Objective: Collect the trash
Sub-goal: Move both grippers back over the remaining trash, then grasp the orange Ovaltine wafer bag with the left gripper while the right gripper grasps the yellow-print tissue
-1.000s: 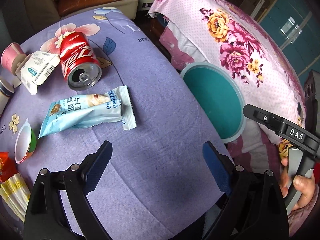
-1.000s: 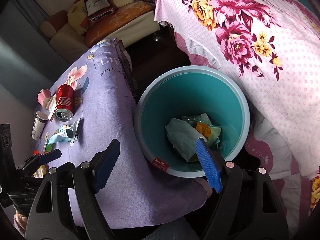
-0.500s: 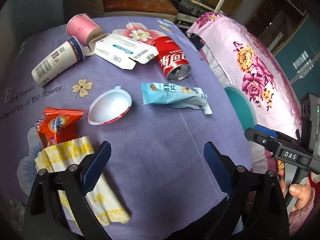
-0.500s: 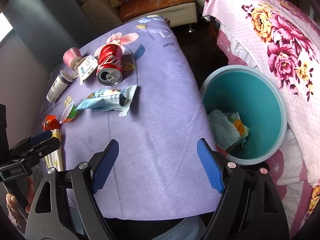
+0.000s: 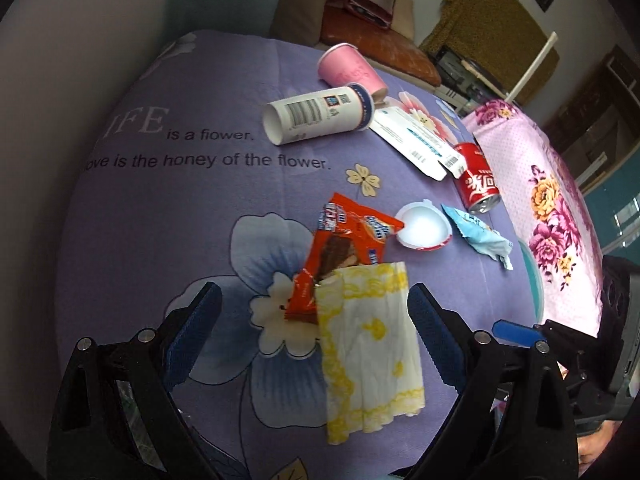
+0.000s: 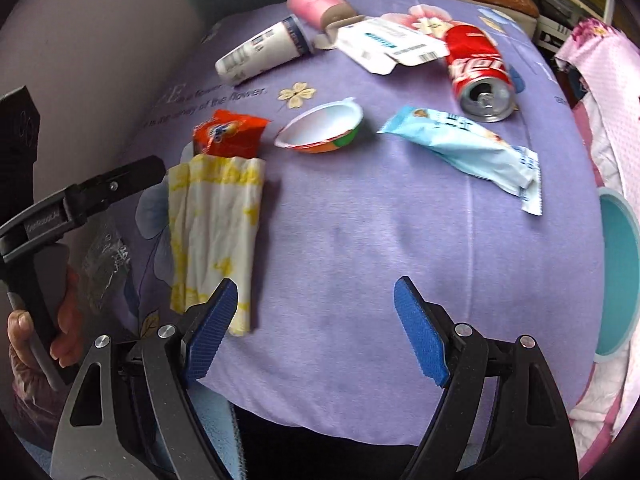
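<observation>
Trash lies on the purple flowered tablecloth (image 5: 208,208). A yellow-and-white napkin (image 5: 368,344) lies between the fingers of my open left gripper (image 5: 314,334), partly over an orange snack wrapper (image 5: 344,248). Beyond are a white yogurt cup (image 5: 424,230), a light-blue wrapper (image 5: 480,236), a red soda can (image 5: 478,182), a white carton (image 5: 416,144), a white paper cup (image 5: 316,118) and a pink cup (image 5: 348,70). My right gripper (image 6: 316,330) is open and empty over the cloth's near edge, with the napkin (image 6: 216,232) at its left finger. The teal bin (image 6: 618,280) is at the right.
A pink floral bedspread (image 5: 560,216) lies right of the table, with the bin between them. A sofa with cushions (image 5: 372,28) stands behind the table. A clear plastic scrap (image 6: 104,264) lies near the left hand. A grey wall (image 5: 80,60) runs along the table's left side.
Both grippers swung left, away from the bin and over the table. The left one now has the napkin and orange wrapper between its fingers. Both stayed open and empty.
</observation>
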{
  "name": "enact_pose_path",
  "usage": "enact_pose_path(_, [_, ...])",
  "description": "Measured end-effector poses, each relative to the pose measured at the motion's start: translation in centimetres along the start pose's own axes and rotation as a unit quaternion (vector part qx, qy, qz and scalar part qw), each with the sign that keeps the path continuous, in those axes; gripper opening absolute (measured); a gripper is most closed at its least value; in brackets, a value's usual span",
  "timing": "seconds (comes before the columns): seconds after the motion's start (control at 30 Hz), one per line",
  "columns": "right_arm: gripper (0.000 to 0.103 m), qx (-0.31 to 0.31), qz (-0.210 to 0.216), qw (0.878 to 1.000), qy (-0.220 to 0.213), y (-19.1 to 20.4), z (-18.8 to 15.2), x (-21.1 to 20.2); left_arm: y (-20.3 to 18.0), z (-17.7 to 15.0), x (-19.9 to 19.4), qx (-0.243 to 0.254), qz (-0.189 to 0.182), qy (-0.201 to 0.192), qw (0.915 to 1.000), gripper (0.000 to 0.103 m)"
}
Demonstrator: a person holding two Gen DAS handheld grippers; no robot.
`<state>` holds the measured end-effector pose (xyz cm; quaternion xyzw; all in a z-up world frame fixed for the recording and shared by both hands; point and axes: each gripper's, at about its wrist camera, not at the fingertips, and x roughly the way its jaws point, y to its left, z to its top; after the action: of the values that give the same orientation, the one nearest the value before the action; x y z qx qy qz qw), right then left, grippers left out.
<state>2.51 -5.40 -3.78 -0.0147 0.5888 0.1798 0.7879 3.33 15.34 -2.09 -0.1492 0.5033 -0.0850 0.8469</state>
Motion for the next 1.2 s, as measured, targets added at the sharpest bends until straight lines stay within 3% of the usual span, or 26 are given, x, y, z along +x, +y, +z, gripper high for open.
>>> enact_pose_path(0.27, [0.077,-0.039,0.018,0.998,0.035,4.7,1.1,4.1,3.9,-0.4,0.5,-0.027,0.019,0.010,0.9994,0.094])
enact_pose_path(0.53, [0.076,-0.065,-0.006,0.997,0.032,5.9,1.1,5.4,4.8,-0.2,1.3,-0.038,0.015,0.019,0.9990,0.094])
enact_pose_path(0.6, [0.066,-0.076,-0.021,0.997,0.022,6.1,1.1,5.5,4.6,-0.3,1.5,-0.035,0.014,0.020,0.9991,0.094])
enact_pose_path(0.67, [0.037,-0.082,-0.023,0.996,0.018,6.2,1.2,5.4,4.3,-0.3,1.7,-0.032,0.014,0.023,0.9991,0.094])
enact_pose_path(0.77, [0.015,-0.078,-0.016,0.997,0.019,5.8,1.1,5.0,4.0,-0.4,1.9,-0.031,0.013,0.026,0.9991,0.094])
enact_pose_path(0.87, [0.010,-0.077,-0.015,0.997,0.010,4.9,0.8,4.0,3.8,-0.5,2.0,-0.032,0.011,0.028,0.9991,0.094])
enact_pose_path(1.2, [0.009,0.003,-0.027,0.999,-0.025,-1.2,0.7,0.8,-0.1,-0.1,3.0,0.020,0.005,0.030,0.9993,0.094])
